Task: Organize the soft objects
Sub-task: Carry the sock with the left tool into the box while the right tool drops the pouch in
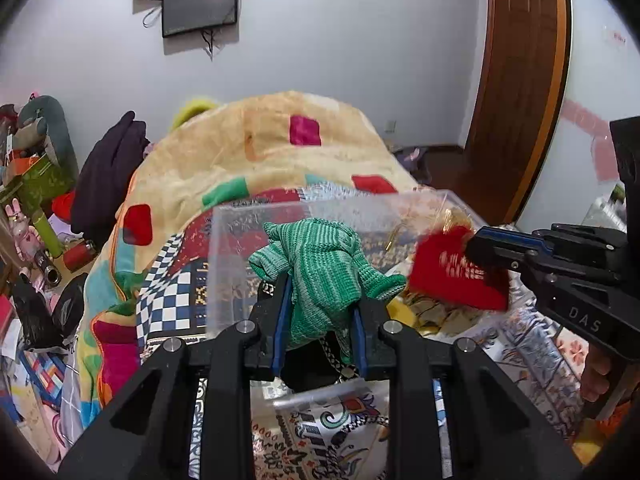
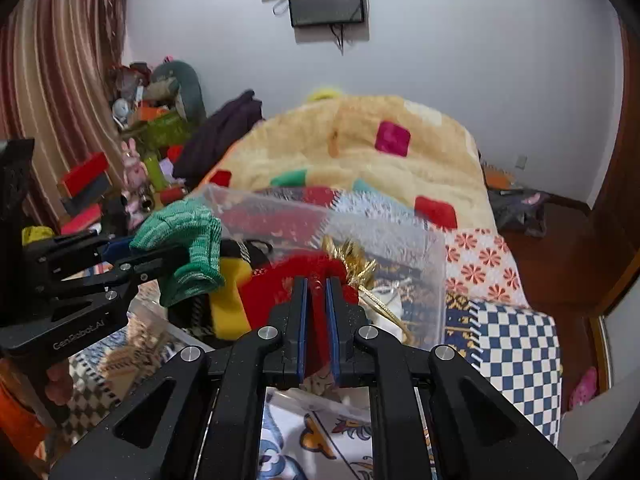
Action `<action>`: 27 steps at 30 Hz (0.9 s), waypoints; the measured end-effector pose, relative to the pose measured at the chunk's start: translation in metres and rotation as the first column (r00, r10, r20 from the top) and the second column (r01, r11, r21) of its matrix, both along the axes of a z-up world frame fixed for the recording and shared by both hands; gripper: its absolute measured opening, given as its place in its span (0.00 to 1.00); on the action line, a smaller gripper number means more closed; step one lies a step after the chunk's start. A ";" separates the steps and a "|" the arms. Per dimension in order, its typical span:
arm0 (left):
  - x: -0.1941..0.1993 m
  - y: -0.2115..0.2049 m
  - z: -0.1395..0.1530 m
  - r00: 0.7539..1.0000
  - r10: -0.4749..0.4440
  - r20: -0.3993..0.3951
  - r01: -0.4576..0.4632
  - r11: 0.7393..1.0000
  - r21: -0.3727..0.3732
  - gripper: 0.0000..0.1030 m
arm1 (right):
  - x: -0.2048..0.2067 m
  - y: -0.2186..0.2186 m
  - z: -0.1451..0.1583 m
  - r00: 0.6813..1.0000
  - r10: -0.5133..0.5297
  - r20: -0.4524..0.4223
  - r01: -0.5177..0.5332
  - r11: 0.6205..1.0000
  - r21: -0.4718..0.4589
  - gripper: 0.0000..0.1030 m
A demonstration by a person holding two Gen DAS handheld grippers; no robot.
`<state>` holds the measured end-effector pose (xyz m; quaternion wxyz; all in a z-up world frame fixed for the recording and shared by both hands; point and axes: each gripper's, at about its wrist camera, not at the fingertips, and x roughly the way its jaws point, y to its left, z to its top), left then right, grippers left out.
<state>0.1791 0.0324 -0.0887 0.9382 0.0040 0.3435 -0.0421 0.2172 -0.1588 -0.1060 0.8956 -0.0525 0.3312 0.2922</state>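
My left gripper (image 1: 322,292) is shut on a green knitted cloth (image 1: 320,268) and holds it over the clear plastic box (image 1: 232,248). My right gripper (image 2: 316,288) is shut on a red pouch with gold trim (image 2: 288,280), also above the box (image 2: 400,232). In the left wrist view the right gripper (image 1: 474,246) comes in from the right with the red pouch (image 1: 456,276). In the right wrist view the left gripper (image 2: 160,258) comes in from the left with the green cloth (image 2: 188,248). Yellow and dark fabrics (image 2: 228,304) lie inside the box.
The box sits on a bed with patterned covers (image 1: 168,300). A folded cream blanket with coloured squares (image 1: 260,148) rises behind it. A cluttered side table with toys and boxes (image 1: 32,200) stands at the left. A wooden door (image 1: 516,92) is at the right.
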 end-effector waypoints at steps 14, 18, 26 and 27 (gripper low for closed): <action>-0.003 0.001 -0.003 1.000 0.009 -0.024 -0.009 0.999 -0.035 0.54 | -0.003 0.003 -0.001 0.999 0.012 -0.034 -0.014 0.999 -0.046 0.33; -0.016 0.002 0.009 1.000 0.004 0.008 -0.004 0.999 -0.039 0.60 | -0.014 -0.001 0.009 1.000 -0.005 0.019 0.006 0.999 -0.054 0.50; -0.056 0.000 0.036 0.995 0.014 0.103 -0.012 1.000 -0.022 0.91 | -0.043 -0.015 0.039 0.995 -0.021 0.101 0.022 1.000 -0.012 0.86; -0.061 0.001 0.039 0.994 0.018 0.111 -0.016 1.000 -0.023 0.96 | -0.044 -0.016 0.039 0.995 -0.020 0.098 0.021 1.000 -0.006 0.87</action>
